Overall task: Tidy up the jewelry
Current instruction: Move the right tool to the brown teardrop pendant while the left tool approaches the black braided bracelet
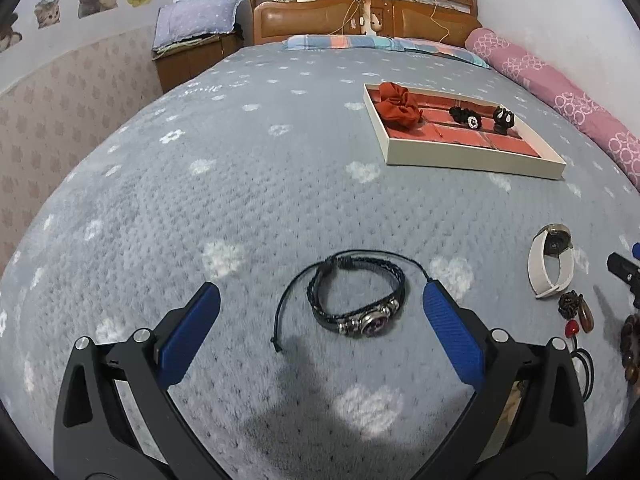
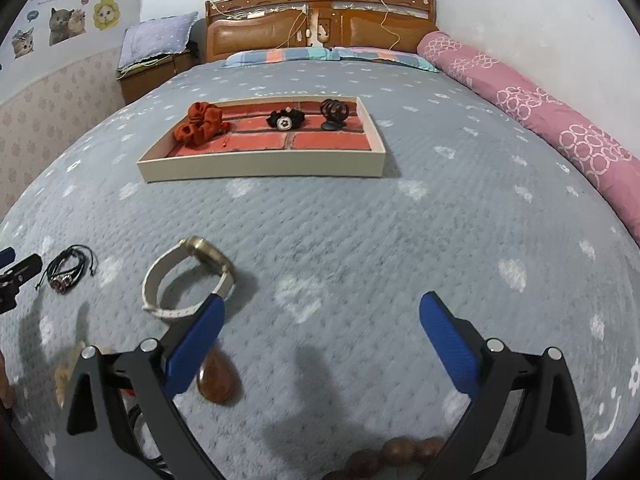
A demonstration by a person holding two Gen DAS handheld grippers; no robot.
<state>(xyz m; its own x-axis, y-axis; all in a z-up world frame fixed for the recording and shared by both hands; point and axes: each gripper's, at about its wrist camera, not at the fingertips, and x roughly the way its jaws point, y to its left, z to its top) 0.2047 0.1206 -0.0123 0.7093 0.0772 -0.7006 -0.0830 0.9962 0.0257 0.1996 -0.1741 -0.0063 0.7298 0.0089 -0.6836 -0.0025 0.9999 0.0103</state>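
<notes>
A black braided bracelet with metal snaps lies on the grey bedspread between the open fingers of my left gripper, untouched; it also shows in the right wrist view. A white-strap watch lies just ahead-left of my open, empty right gripper; it shows in the left wrist view. A brown teardrop pendant lies beside the right gripper's left finger. Wooden beads lie under the right gripper. The cream tray with red brick lining holds a red scrunchie, a black hair tie and a black claw clip.
The bed's wooden headboard and striped pillow are at the far end. A pink bolster runs along the right edge. A nightstand stands at the far left. A carved pendant with a red bead lies right of the left gripper.
</notes>
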